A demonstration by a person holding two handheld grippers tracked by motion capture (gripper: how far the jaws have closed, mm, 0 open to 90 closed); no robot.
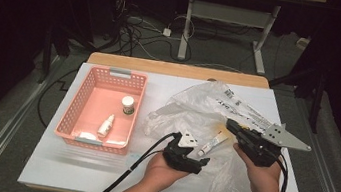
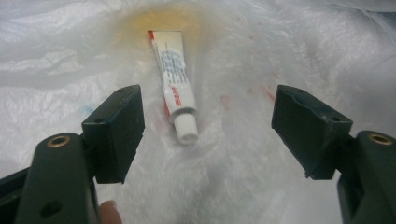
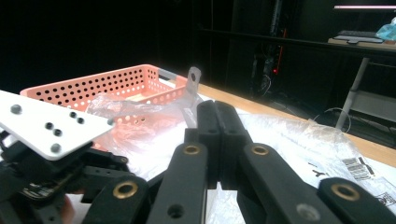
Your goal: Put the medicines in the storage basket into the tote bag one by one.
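White board covers the tabletop (image 1: 42,169), with dark floor and trailing cables along the upper part of the high view. On it, left of centre, stands a pink perforated plastic basket (image 1: 89,88) holding a small white jar and a dropper bottle; to its right spreads a crumpled clear plastic bag (image 1: 191,110). A small white squeeze tube with red print and a ribbed white cap (image 2: 175,88) lies on the bag, at upper centre of the left gripper view, cap pointing toward the camera and apart from both jaws. It looks light and soft-walled, likely to dent under a hard squeeze and to skid on the slick film, so the firmer shoulder just behind the cap seems the best place to pinch, across its width. The left gripper (image 1: 196,164) sits low at lower centre of the high view, aimed right toward the tube, jaws spread wide with nothing between them. The right gripper (image 3: 218,122), right of centre there, points toward the upper left, its jaws pressed together on a fold of the bag.
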